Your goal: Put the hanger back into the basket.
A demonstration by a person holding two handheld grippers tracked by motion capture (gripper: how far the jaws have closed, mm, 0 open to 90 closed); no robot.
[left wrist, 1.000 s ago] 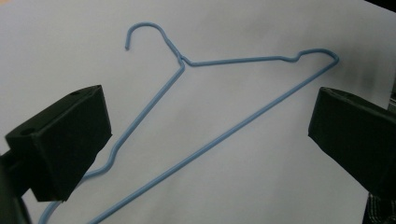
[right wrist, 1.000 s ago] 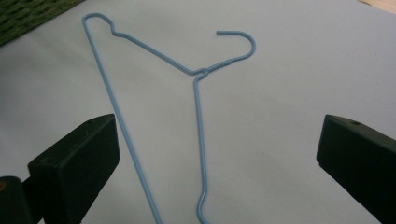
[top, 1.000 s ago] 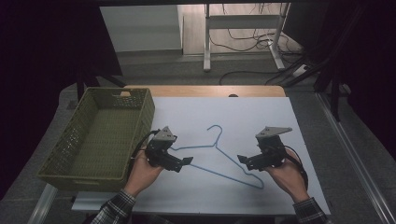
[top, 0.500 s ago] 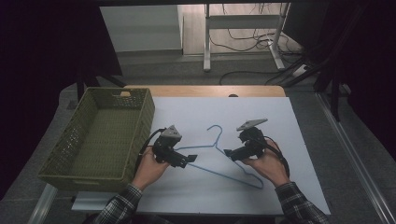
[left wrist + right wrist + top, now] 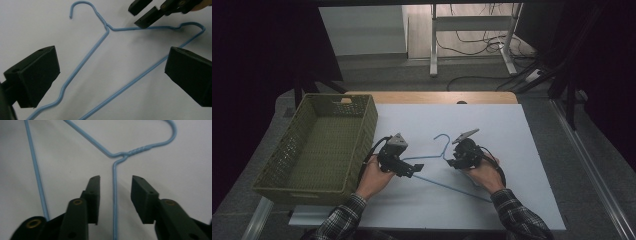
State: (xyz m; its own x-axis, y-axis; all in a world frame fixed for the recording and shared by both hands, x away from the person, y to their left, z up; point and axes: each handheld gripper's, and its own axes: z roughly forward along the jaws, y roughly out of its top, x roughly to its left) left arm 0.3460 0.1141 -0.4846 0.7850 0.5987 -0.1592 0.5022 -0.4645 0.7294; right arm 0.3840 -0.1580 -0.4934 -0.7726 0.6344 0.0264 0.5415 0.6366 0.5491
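1. A blue wire hanger (image 5: 447,167) lies flat on the white tabletop (image 5: 522,150), well to the right of the green woven basket (image 5: 319,145) that sits at the tabletop's left edge.
2. The hanger's hook (image 5: 443,138) points toward the far side, away from the person; its long bottom bar runs toward the near right.
3. The right gripper (image 5: 453,161) is down at the hanger just below the twisted neck. In the right gripper view (image 5: 114,195) its jaws have just been closing, with the hanger's shoulder wire running up between them; a gap shows on either side, so the pads do not press on the wire.
4. The left gripper (image 5: 417,169) sits at the hanger's left end, between hanger and basket. In the left gripper view (image 5: 110,75) its jaws stand wide apart, straddling both the shoulder wire and the bottom bar without touching them.
5. Both plaid sleeves (image 5: 339,220) come in from the near edge, one on each side of the hanger.
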